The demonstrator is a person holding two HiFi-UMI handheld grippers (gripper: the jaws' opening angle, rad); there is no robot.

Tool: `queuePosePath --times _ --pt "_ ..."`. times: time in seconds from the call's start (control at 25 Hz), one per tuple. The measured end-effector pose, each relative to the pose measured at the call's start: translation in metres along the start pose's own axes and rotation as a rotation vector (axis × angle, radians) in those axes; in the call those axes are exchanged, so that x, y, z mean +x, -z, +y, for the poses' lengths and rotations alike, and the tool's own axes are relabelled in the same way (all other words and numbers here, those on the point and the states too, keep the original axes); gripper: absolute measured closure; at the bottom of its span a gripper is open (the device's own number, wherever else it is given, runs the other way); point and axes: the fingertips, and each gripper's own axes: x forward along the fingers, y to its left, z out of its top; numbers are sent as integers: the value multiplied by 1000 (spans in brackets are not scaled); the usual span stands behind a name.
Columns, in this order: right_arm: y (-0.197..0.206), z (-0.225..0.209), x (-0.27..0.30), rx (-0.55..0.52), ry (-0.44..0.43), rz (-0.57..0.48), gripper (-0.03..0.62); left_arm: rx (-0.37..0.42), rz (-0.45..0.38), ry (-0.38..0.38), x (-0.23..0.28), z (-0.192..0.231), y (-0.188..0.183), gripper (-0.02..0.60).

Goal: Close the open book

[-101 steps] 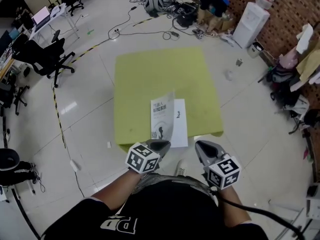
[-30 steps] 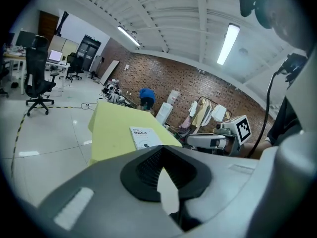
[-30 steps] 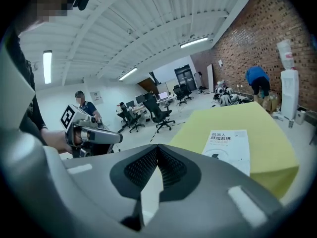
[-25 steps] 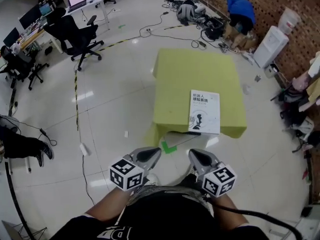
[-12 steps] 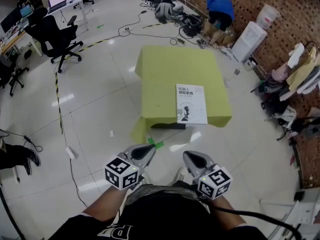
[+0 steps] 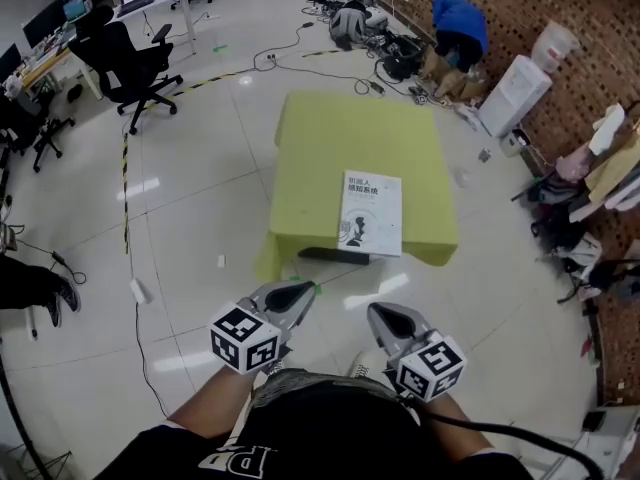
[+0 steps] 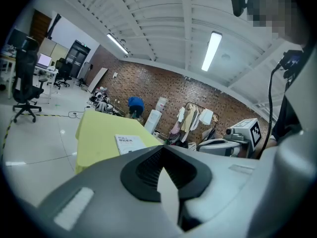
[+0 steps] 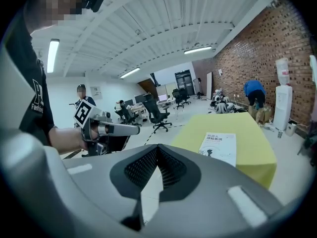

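Note:
The book (image 6: 371, 214) lies closed, white cover up, at the near right edge of the yellow-green table (image 6: 340, 128). Both grippers hang close to my body, well short of the table, over the tiled floor. My left gripper (image 6: 305, 290) is shut with nothing between its pads. My right gripper (image 6: 375, 313) is shut and empty too. The left gripper view has the book (image 7: 128, 144) beyond its closed jaw tips (image 7: 164, 148). From the right gripper view the book (image 8: 221, 147) lies ahead to the right, and the left gripper (image 8: 124, 129) shows at the left.
Black office chairs (image 6: 140, 68) and desks stand at the far left. Cables and bags (image 6: 350, 18) lie on the floor beyond the table. A person in blue (image 6: 458, 23) crouches by the brick wall next to a water dispenser (image 6: 515, 93). Clothes hang at the right (image 6: 610, 158).
Four seconds ago a page of the book stood upright and the grippers were at the table's edge. The book now lies closed and both grippers have drawn back from the table.

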Motion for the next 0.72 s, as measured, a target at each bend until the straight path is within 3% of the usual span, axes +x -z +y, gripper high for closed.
queuePosePath --times 0.4,0.72 --pt "-2 -59 -52 -10 5 -60 588 60 32 -60 50 -57 6 574" --pt "-1 -69 -50 47 20 -105 588 105 98 -64 53 -60 10 574"
